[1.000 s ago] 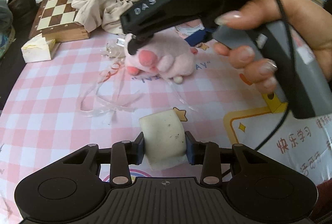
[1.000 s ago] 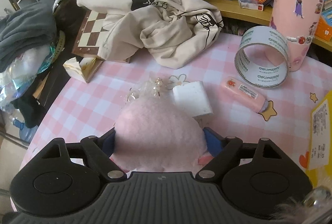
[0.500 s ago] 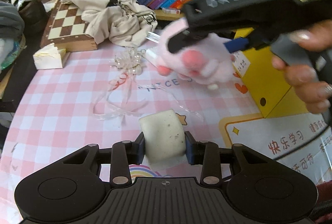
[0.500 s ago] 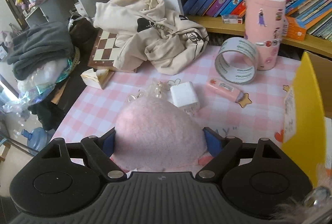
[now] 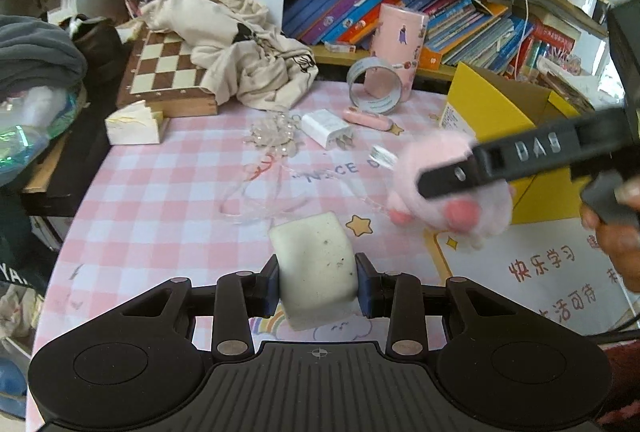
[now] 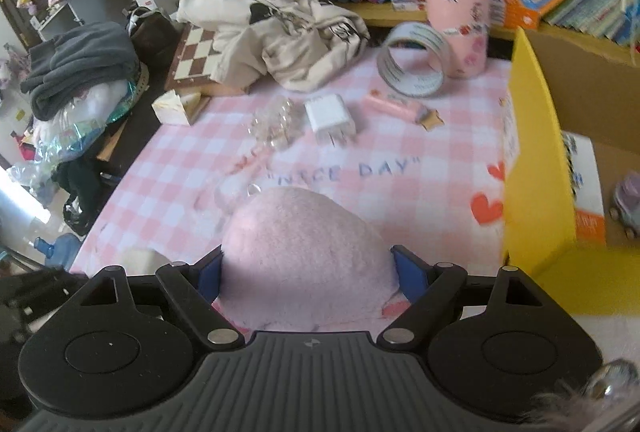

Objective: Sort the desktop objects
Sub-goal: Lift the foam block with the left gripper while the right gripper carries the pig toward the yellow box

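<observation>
Since a second ago we see the pink plush toy [image 5: 452, 192] carried off the checked tablecloth [image 5: 168, 200], where it had been lying near the chessboard side, over toward the yellow cardboard box [image 5: 496, 112], which now fills the right of the right wrist view; the white foam block [image 5: 316, 264] has kept its place between the left tongs' pads while more of the bookshelf has come into view above it. The toy is soft and fuzzy, rounded, with darker pink nubs underneath; the block is a matte, speckled, rounded-off cuboid; the box is stiff card, yellow outside and brown inside. The left gripper [image 5: 316, 282] is clamped on the block, its blue pads pressing both side faces, the block sticking forward above the cloth. The right gripper [image 6: 306, 272] holds the toy at a wide spread, pads sunk into its flanks, the toy in the air just beside the box's near wall.
</observation>
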Demonstrator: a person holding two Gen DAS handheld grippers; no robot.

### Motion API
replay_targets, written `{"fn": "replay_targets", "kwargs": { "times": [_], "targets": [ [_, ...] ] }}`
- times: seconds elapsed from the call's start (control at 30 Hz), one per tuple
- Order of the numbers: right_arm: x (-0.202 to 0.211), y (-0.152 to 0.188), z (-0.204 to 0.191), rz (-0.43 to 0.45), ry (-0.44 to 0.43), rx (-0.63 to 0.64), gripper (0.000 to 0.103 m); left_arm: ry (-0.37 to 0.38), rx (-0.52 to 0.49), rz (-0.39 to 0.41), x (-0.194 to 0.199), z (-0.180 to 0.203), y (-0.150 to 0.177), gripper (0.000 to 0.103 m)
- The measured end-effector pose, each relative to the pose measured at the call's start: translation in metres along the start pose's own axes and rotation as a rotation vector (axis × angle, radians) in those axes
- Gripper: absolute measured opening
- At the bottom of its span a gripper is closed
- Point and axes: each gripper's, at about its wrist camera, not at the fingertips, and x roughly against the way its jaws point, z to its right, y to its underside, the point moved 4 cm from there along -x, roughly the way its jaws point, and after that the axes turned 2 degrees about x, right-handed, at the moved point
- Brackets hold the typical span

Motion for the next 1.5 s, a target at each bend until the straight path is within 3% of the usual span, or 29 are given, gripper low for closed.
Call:
{"fn": "replay_targets", "kwargs": {
  "times": [0.33, 0.97, 1.5],
  "targets": [
    [0.024, 0.046, -0.004, -0.014, 0.046, -0.045, 0.083, 0.034, -0.006, 0.019, 0.02, 0.002, 0.007, 0.035],
    [0.063, 0.079, 0.009, -0.032, 0.133, -0.022, 0.083, 0.16, -0.047, -0.003, 0.03, 0.034, 0.018, 0.035],
    [0.087, 0.105, 0.038, -0.02, 0.182, -0.111, 0.083, 0.221, -0.138, -0.025, 0.023, 0.074, 0.017, 0.034]
  ]
}}
